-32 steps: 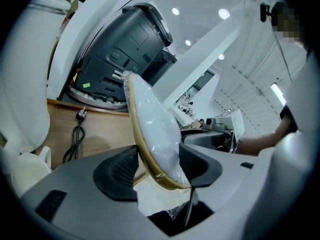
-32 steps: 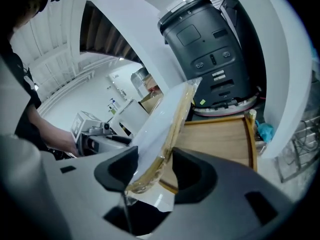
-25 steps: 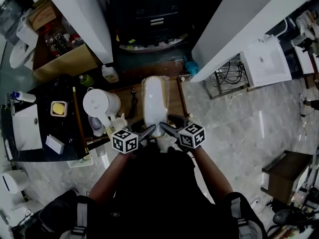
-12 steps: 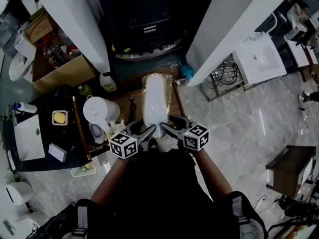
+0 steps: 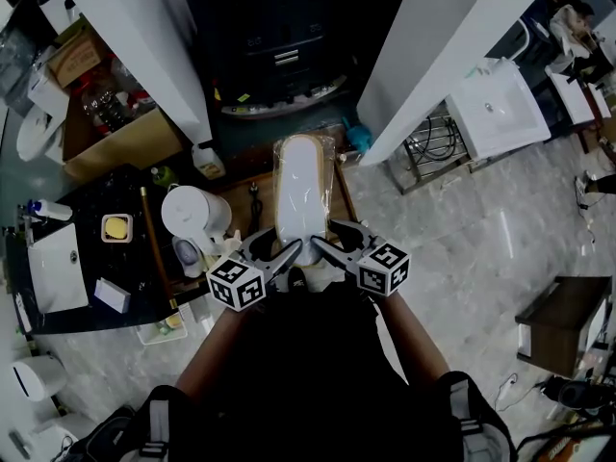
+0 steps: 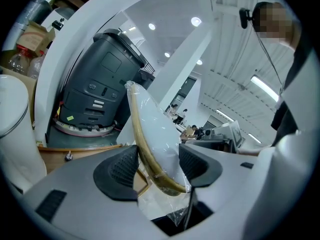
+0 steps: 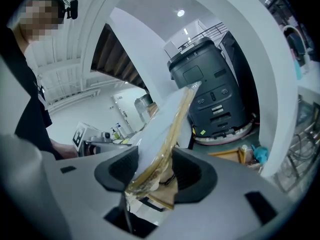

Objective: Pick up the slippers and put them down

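Observation:
The slippers (image 5: 303, 195) are a white pair with a tan sole edge, wrapped in clear plastic. They hang in the air above a low wooden stand (image 5: 246, 187), long axis pointing away from me. My left gripper (image 5: 286, 254) is shut on their near end from the left, and my right gripper (image 5: 321, 248) from the right. In the left gripper view the slippers (image 6: 150, 129) stand on edge between the pads of the gripper (image 6: 157, 166). The right gripper view shows the slippers (image 7: 170, 126) pinched in that gripper (image 7: 155, 171).
A white kettle (image 5: 192, 210) stands left of the slippers on the stand. A dark counter (image 5: 91, 258) with small items lies further left. A dark grey machine (image 5: 279, 46) sits ahead between two white pillars (image 5: 433, 56). A white sink cabinet (image 5: 496, 114) is at the right.
Both grippers have risen together with the slippers held between them, so the pack sits higher above the wooden stand. The grip looks the same.

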{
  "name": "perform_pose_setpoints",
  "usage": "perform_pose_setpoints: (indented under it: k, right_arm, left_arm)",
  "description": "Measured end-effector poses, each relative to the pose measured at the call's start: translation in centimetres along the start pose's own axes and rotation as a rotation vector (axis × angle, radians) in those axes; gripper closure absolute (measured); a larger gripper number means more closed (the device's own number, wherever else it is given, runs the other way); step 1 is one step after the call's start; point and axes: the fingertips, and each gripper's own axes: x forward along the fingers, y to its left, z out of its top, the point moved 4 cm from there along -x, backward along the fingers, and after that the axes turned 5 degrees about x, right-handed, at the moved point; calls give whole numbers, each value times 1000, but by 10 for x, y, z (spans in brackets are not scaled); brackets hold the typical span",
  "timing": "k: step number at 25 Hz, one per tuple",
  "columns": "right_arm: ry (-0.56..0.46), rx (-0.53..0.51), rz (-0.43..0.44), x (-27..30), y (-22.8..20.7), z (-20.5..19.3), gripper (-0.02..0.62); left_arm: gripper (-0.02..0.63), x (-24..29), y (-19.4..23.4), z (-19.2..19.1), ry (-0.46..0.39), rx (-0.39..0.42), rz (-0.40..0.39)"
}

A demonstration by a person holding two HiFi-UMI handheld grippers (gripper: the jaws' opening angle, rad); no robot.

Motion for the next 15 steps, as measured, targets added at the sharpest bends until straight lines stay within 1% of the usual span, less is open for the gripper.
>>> perform_pose_setpoints:
  k: [15]
  right_arm:
    - [1,2,1,-4,8,-7,379]
  left_arm:
    - [350,-8,-6,-5,-3,-4,3]
